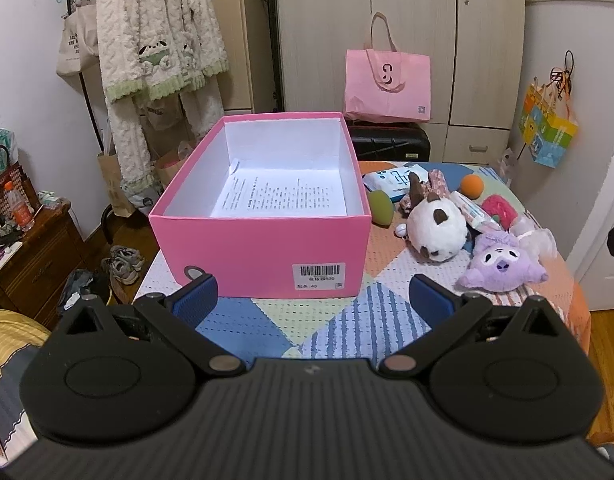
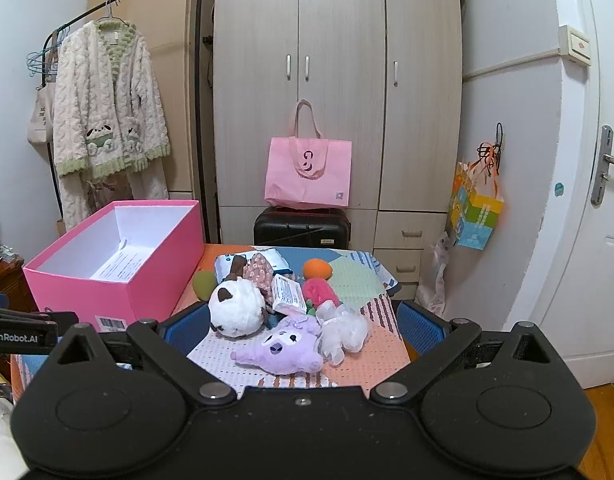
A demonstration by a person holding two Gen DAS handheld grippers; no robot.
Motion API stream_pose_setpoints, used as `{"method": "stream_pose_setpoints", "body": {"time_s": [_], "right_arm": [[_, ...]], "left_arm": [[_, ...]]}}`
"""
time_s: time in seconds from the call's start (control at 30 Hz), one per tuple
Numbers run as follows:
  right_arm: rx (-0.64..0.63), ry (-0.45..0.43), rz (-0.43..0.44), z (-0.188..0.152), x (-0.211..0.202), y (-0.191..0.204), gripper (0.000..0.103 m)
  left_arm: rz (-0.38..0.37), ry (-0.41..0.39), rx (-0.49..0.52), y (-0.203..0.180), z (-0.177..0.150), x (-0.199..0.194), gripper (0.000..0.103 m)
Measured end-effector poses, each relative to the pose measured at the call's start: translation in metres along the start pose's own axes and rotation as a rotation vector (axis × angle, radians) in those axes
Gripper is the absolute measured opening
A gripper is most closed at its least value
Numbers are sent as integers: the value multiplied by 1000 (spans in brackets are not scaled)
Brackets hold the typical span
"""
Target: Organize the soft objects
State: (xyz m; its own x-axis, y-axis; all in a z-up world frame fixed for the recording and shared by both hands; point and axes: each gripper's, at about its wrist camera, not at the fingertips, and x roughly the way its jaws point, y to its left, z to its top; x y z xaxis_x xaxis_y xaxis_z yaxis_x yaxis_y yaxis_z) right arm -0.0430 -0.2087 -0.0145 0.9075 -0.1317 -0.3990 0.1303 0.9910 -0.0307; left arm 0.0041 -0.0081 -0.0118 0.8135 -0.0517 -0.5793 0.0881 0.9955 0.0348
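The left gripper (image 1: 313, 294), black with blue pads, hangs over the near edge of the patchwork-covered table (image 1: 267, 320) with its jaws spread wide and nothing between them; directly beyond its fingertips stands the open pink cardboard shoebox (image 1: 263, 252), white inside, with a printed paper sheet (image 1: 279, 196) lying on its floor and a barcode label (image 1: 319, 276) on its near wall. The right gripper (image 2: 301, 322) is likewise spread wide and empty, and the heap of soft things lies just ahead of it, to the right of the pink box. Nearest its fingertips, almost centred between them, lies the lilac plush animal with a dark snout (image 2: 281, 350), face up, and just beside that, on the side away from the box, sits a crumpled clear plastic wrap (image 2: 343, 332). Behind the lilac plush, touching it, is the round white plush with brown ears (image 2: 237, 306), the piece of the heap closest to the box. Further back lie a white packet of tissues (image 2: 289, 294), a pink-red knitted lump (image 2: 319, 292), a floral brown cloth piece (image 2: 261, 270) and an olive-green egg-shaped sponge (image 2: 203, 284) close to the box's right wall. Furthest in the heap are an orange foam ball (image 2: 317, 269) and a blue-and-white flat pack (image 2: 267, 260). Past the table stand a black suitcase (image 2: 301, 228) bearing a pink tote bag (image 2: 309, 174), against a pale wooden wardrobe (image 2: 339, 80).
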Motion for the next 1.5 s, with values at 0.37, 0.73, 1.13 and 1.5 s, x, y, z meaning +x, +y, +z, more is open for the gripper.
{"method": "stream_pose_setpoints", "body": {"time_s": [0.37, 0.73, 1.13, 1.5], "right_arm": [[1, 2, -6, -4, 0, -1, 101], [-11, 27, -13, -9, 5, -1, 101], [-6, 32, -18, -12, 1, 2, 101], [6, 42, -25, -13, 1, 0, 101]], "left_arm": [[-10, 0, 4, -3, -1, -1, 103], [-47, -7, 5, -6, -3, 0, 103], [-55, -88, 37, -9, -7, -12, 103], [-52, -90, 12, -6, -8, -11, 103]]}}
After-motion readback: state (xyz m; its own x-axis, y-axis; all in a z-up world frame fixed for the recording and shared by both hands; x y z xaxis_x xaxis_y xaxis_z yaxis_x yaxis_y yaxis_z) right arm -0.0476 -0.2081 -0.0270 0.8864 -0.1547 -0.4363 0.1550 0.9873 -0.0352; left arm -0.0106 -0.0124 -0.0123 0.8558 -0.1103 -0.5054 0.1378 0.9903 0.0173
